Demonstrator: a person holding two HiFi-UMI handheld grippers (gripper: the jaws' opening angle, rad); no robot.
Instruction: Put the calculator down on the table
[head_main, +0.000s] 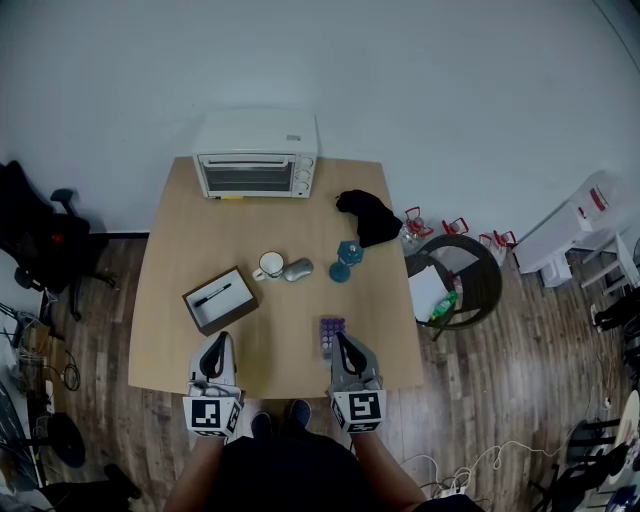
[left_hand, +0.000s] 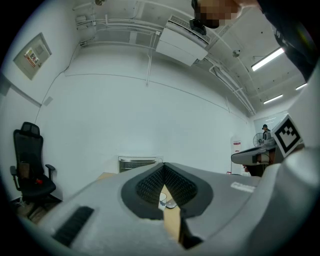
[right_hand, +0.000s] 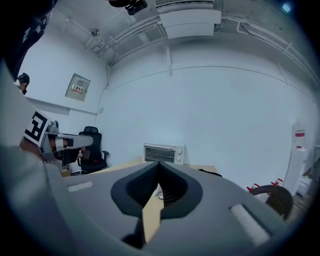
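A small purple calculator (head_main: 329, 336) lies flat on the wooden table (head_main: 290, 220) near its front edge. My right gripper (head_main: 343, 341) hovers just right of it, jaws shut with nothing between them, and I cannot tell whether it touches the calculator. In the right gripper view the two dark pads (right_hand: 145, 182) meet in a closed seam, and the calculator is hidden below them. My left gripper (head_main: 223, 341) is over the table's front left, also shut and empty. Its pads (left_hand: 150, 185) meet the same way in the left gripper view.
A white toaster oven (head_main: 256, 155) stands at the table's back edge. Mid-table sit a white mug (head_main: 268, 265), a grey mouse (head_main: 297, 269), a blue object (head_main: 345, 260), a black cloth (head_main: 368, 215) and a brown box (head_main: 220, 298) holding a pen. A round chair (head_main: 455, 280) stands to the right.
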